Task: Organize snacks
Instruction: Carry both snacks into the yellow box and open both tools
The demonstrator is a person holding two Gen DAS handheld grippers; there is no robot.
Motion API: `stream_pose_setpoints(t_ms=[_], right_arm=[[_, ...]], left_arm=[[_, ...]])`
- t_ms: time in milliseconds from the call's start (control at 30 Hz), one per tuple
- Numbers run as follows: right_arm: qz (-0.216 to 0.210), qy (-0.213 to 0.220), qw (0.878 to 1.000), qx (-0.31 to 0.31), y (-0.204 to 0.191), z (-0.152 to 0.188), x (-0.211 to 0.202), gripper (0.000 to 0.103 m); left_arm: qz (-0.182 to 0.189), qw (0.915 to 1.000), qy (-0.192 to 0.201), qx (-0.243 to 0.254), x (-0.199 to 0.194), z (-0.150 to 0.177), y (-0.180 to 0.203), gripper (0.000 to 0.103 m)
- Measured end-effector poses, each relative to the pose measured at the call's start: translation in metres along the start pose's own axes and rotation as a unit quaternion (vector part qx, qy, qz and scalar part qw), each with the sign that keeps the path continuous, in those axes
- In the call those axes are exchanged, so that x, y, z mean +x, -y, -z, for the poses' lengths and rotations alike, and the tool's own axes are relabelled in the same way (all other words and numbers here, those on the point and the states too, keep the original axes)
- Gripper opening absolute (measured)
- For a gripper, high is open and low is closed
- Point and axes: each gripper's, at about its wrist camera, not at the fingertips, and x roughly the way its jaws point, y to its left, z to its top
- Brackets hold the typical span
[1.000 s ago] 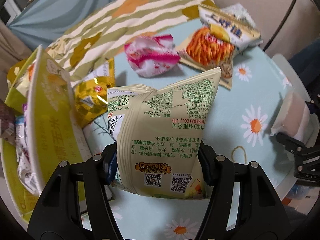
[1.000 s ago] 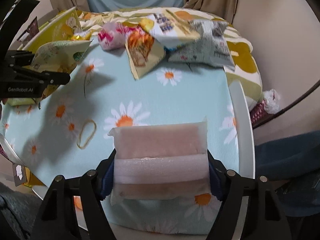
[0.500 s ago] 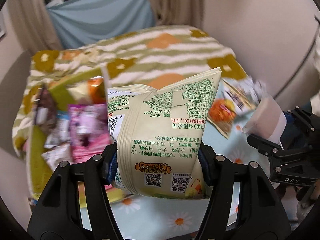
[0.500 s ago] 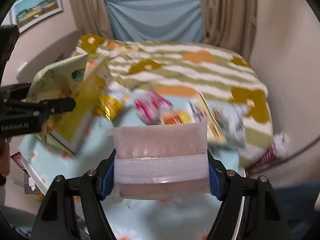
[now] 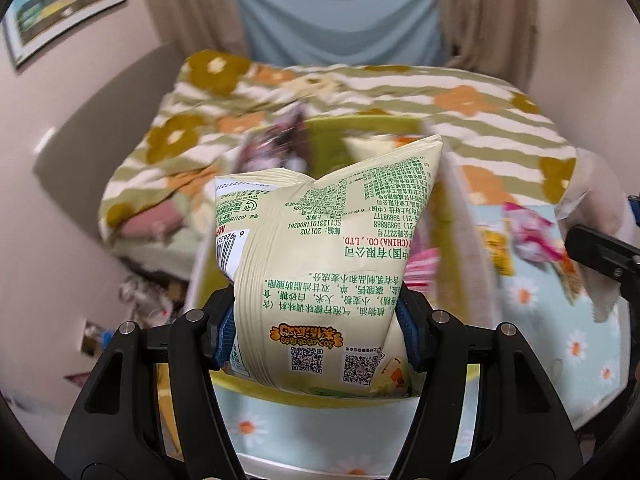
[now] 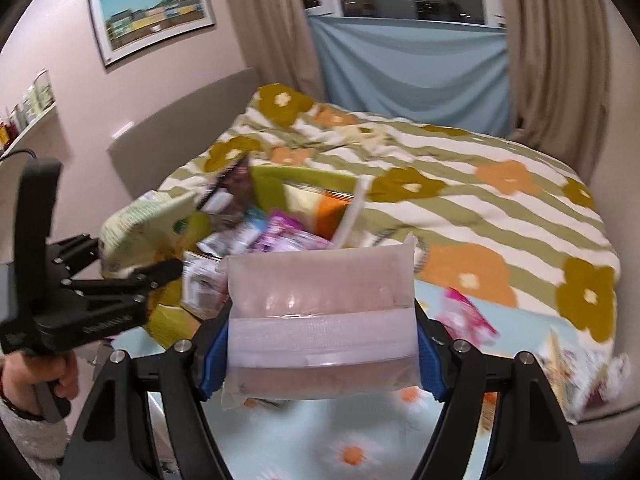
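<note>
— Both tools are loaded; the left gripper (image 5: 316, 320) is clamped on a pale-yellow crinkled snack bag with green print (image 5: 320, 256); its blue pads (image 5: 225, 334) press the bag's lower sides.

— And the right one?

— The right gripper (image 6: 322, 354) pinches a translucent pinkish plastic packet with a white band (image 6: 320, 320) across its width; that packet is held above the daisy-print light-blue tablecloth (image 6: 360, 436).

— Where is the yellow bag?

— Held above the near edge of the yellow-green open box of mixed snacks (image 6: 272, 184), which sits at the cloth's far left corner.

— Anything loose?

— Some; a pink-and-white wrapper (image 6: 464, 316) and a few blurred packets lie near the cloth's far right edge, beside the striped floral bedspread (image 6: 480, 184).
</note>
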Motion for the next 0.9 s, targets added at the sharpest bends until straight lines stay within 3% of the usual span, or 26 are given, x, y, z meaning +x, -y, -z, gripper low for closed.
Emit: stream_pose_setpoints(t_ms=[300,367,400,433,533,900], right_arm=[[-0.048,-0.036,0.998,-0.003,-0.043,-0.015,0.055,0.071],[-0.052,-0.043,0.998,-0.005,-0.046,-0.017,0.063,0.071],[-0.055,-0.048,0.997,-0.006,-0.049,-0.016,0.066,0.071],[-0.055,-0.050,0.997,-0.008,-0.049,-0.016,0.068,0.071],[-0.053,-0.055,0.997,-0.012,-0.050,-0.016,0.071,0.071],[-0.051,-0.059,0.997,-0.015,-0.053,-0.033,0.085,0.071]], left_arm=[[-0.010,0.9995,-0.030,-0.010,0.038,0.022,-0.017,0.062],[-0.002,0.9993,-0.034,-0.012,0.042,0.023,-0.018,0.073],[-0.002,0.9993,-0.037,-0.010,0.044,0.023,-0.017,0.097],[-0.014,0.9994,-0.032,-0.003,0.043,0.024,-0.015,0.103],[-0.019,0.9995,-0.022,0.016,0.037,0.028,-0.010,0.103],[0.009,0.9999,-0.012,-0.004,0.019,0.034,-0.026,0.103]])
